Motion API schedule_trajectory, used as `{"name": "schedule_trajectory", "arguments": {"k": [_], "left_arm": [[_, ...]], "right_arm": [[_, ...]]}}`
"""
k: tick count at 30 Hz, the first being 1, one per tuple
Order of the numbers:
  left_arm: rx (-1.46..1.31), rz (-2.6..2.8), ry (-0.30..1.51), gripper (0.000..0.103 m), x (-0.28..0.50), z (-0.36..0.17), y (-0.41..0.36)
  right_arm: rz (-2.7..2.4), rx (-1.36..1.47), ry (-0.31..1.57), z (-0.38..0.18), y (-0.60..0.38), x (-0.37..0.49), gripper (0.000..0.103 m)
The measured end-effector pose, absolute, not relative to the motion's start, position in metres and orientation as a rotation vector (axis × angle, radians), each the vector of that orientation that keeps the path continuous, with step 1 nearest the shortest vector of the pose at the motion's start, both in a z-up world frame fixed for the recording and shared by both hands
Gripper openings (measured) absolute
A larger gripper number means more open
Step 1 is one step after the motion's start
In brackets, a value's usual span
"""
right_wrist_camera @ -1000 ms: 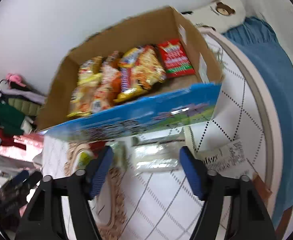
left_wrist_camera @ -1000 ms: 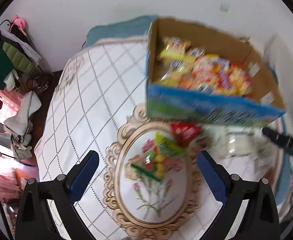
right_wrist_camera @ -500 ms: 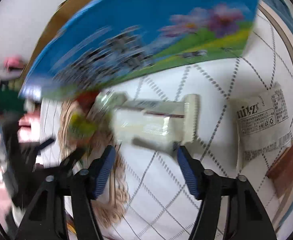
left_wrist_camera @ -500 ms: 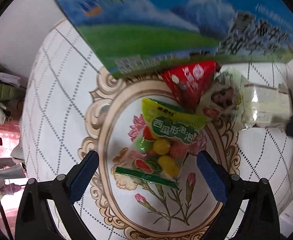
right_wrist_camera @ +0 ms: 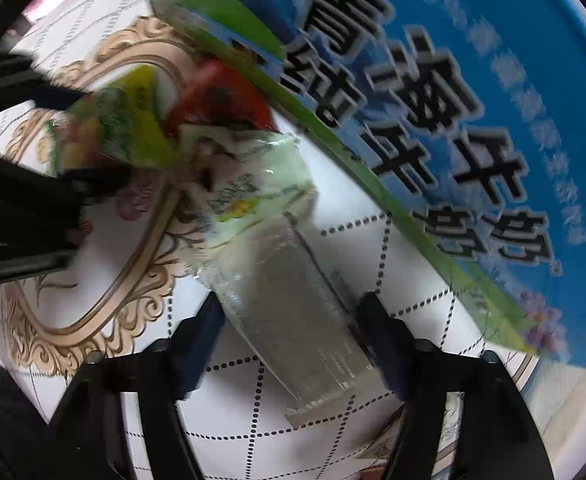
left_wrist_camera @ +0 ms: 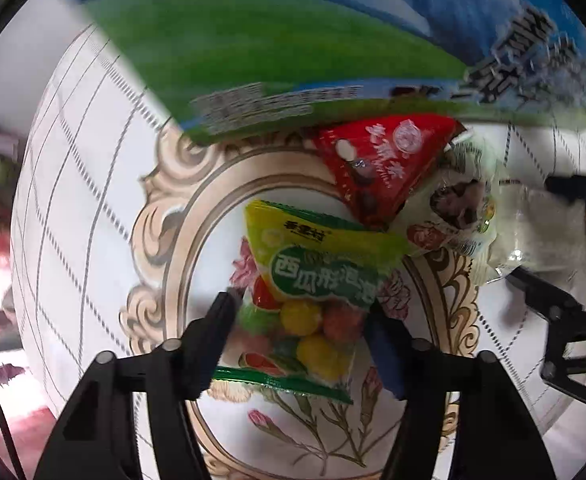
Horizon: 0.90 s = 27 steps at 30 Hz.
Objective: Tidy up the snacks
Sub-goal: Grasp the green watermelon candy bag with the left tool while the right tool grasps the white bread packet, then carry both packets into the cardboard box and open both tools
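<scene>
Left wrist view: the left gripper (left_wrist_camera: pixel 301 332) points down at a round table (left_wrist_camera: pixel 77 208) covered in a white cloth with a dotted diamond grid and a gold-scrolled oval flower medallion. Its jaws are closing around a yellow-green clear-windowed bag of colourful round candies (left_wrist_camera: pixel 309 300) lying on the medallion; the left pad touches the bag's edge, while the right side is too blurred to tell whether it presses. Just beyond the bag lies a red triangular snack packet (left_wrist_camera: pixel 381 160), and to its right, touching it, a pale packet with a dark picture (left_wrist_camera: pixel 457 208). Behind them stands the blue-and-green printed side of a cardboard box (left_wrist_camera: pixel 293 40). At the right edge the other gripper's black frame (left_wrist_camera: pixel 565 328) shows.

Right wrist view: the right gripper (right_wrist_camera: pixel 293 340) also points down, jaws closing on either side of a long clear plastic-wrapped pale snack pack (right_wrist_camera: pixel 293 304) lying diagonally on the cloth; whether the pads press on it I cannot tell. The candy bag (right_wrist_camera: pixel 133 120) and red packet (right_wrist_camera: pixel 221 96) lie blurred at far left, the box wall (right_wrist_camera: pixel 453 100) fills the right.
</scene>
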<state>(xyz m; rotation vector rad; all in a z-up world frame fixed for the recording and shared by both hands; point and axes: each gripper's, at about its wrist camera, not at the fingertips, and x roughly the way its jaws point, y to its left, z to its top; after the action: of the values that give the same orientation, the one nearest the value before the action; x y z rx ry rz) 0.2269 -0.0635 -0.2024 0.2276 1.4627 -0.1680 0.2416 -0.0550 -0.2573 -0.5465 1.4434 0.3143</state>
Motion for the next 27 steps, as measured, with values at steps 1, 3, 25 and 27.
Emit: {"name": "schedule_trajectory", "arguments": {"k": [1, 3, 25, 27], "left_arm": [[0.194, -0.158, 1.471, 0.058, 0.225, -0.201, -0.059], [0.091, -0.128, 1.499, 0.056, 0.212, -0.201, -0.050], [-0.113, -0.080, 1.606, 0.062, 0.204, -0.211, -0.035], [-0.073, -0.087, 1.577, 0.059, 0.199, -0.205, -0.043]], "right_arm": [[0.285, -0.461, 1.470, -0.257, -0.062, 0.244, 0.069], [0.229, -0.274, 1.538, -0.256, -0.081, 0.245, 0.069], [0.141, 0.035, 1.504, -0.258, -0.093, 0.189, 0.060], [0.083, 0.187, 1.504, -0.256, -0.117, 0.178, 0.060]]}}
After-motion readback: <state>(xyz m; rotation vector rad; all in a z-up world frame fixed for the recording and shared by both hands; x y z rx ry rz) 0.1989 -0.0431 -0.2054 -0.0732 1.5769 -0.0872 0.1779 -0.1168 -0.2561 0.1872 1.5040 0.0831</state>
